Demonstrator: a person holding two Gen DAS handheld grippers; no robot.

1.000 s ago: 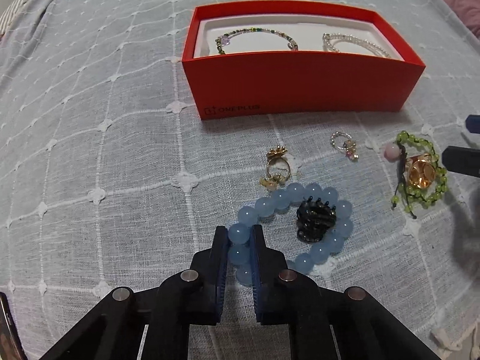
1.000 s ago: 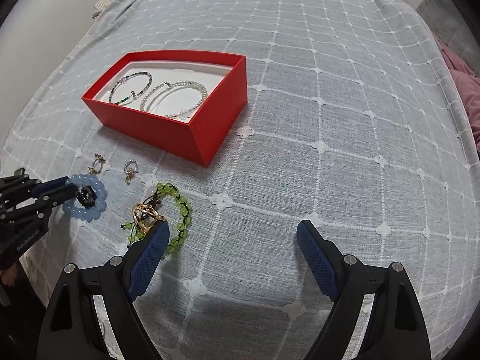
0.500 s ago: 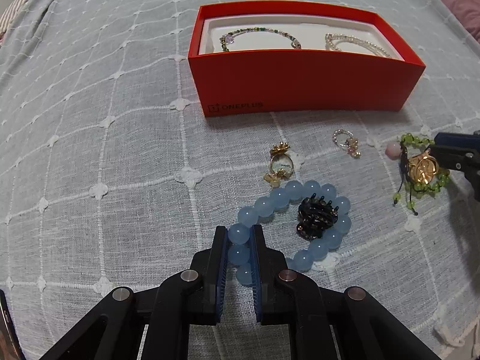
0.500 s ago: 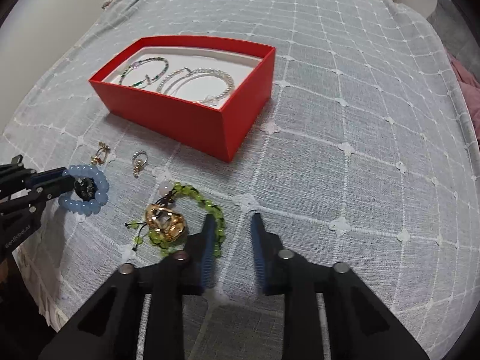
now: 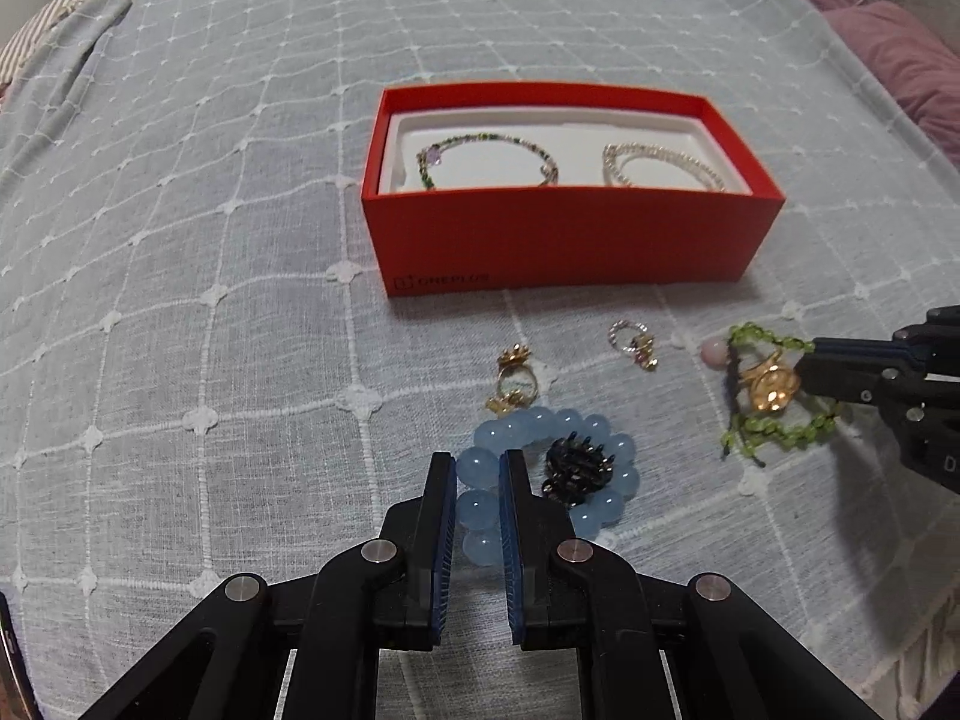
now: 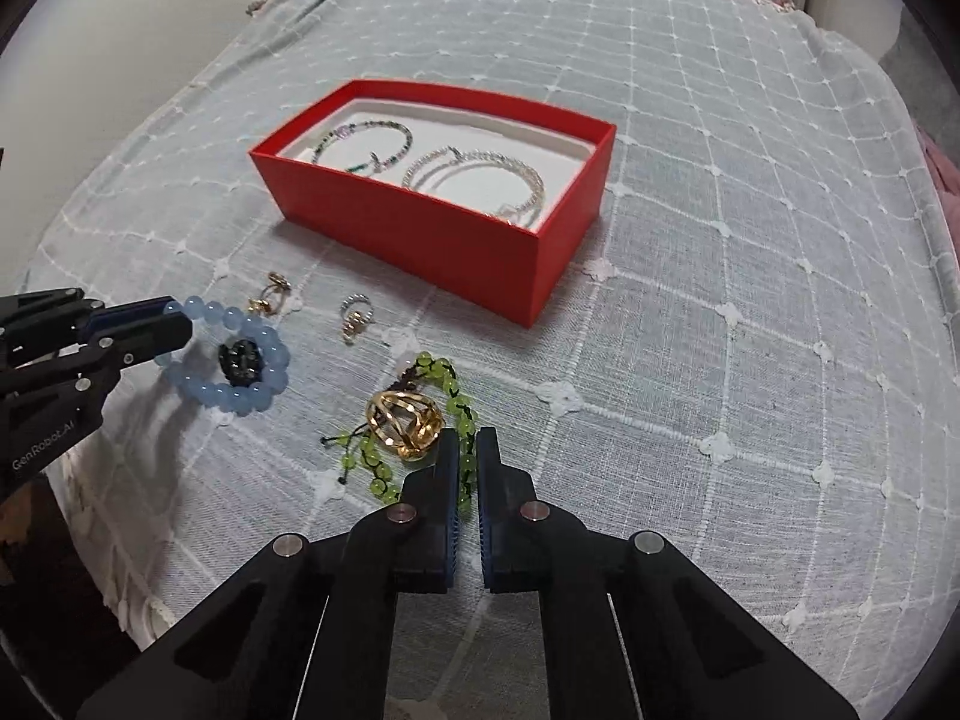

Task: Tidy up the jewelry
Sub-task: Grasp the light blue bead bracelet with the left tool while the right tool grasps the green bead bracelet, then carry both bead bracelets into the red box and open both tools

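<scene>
Left tool [image 5: 478, 468] at bottom center of its view is pinching the near side of the blue bead bracelet [image 5: 552, 468], beads squeezed between the blue pads. A little black claw clip [image 5: 575, 468] sits inside that bracelet's loop. Right tool [image 6: 469, 450] has just snapped together and is now clamped on the green bead bracelet [image 6: 447, 420], lower middle of its frame, with a gold ring [image 6: 407, 423] lying on the same bracelet just left of the tips. Both bracelets lie on the grey checked bedspread [image 6: 720, 240]. Between them and the red box [image 6: 432, 234] are two small rings: a gold one [image 5: 515, 381] and a silver one [image 5: 630, 342]. The box, upper center, already has a multicolor beaded bracelet [image 5: 486, 156] on the left and a pearl bracelet [image 5: 660, 165] on the right.
</scene>
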